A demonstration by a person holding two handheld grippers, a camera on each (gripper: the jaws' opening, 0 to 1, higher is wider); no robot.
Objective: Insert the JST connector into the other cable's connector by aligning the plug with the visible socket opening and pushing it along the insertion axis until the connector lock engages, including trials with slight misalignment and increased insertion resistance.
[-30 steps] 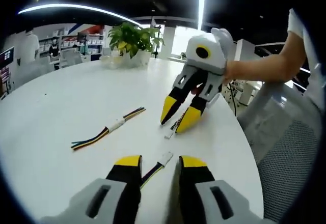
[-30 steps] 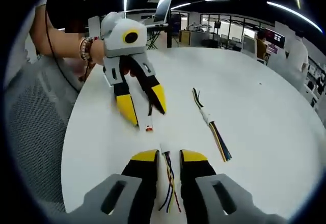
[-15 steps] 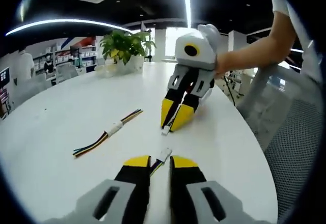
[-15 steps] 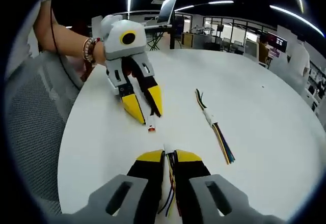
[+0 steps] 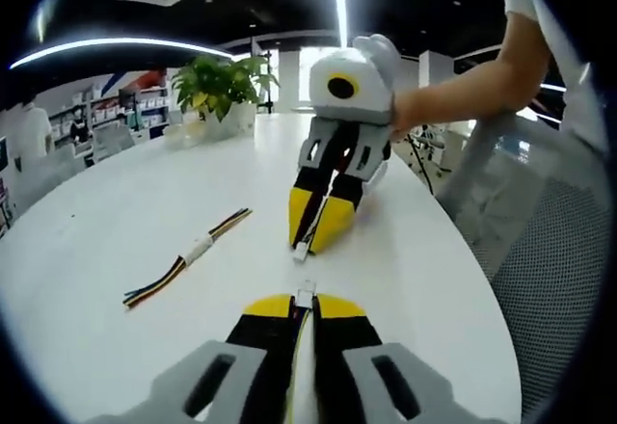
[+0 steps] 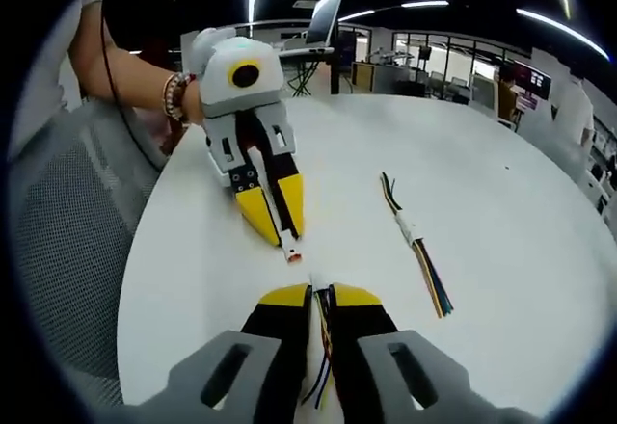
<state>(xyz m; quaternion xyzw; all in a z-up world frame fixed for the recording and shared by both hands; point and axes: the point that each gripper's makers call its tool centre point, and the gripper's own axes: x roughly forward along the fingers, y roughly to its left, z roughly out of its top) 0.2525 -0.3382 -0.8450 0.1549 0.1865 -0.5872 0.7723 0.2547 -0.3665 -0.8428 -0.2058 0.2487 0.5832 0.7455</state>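
In the left gripper view my left gripper [image 5: 303,305] is shut on a cable with a small white connector [image 5: 306,297] poking out past its tips. Facing it, the right gripper [image 5: 313,233] is shut on the other cable, its white connector [image 5: 302,249] a short gap away. In the right gripper view my right gripper [image 6: 319,297] is shut on a multicoloured cable [image 6: 322,342], its connector mostly hidden between the tips. The left gripper [image 6: 275,224] points at it with a white, red-tipped connector [image 6: 292,249] at its tips. The two connectors are apart, roughly in line.
A spare joined cable pair [image 5: 183,257] lies on the white round table [image 5: 116,202], to the left in the left gripper view; the spare cable pair [image 6: 416,244] lies to the right in the right gripper view. A potted plant [image 5: 217,87] stands far back. Mesh chairs [image 6: 67,251] flank the table edge.
Both grippers went from open around their cables to shut on them. The two grippers have drawn closer, so the gap between the connectors has narrowed.
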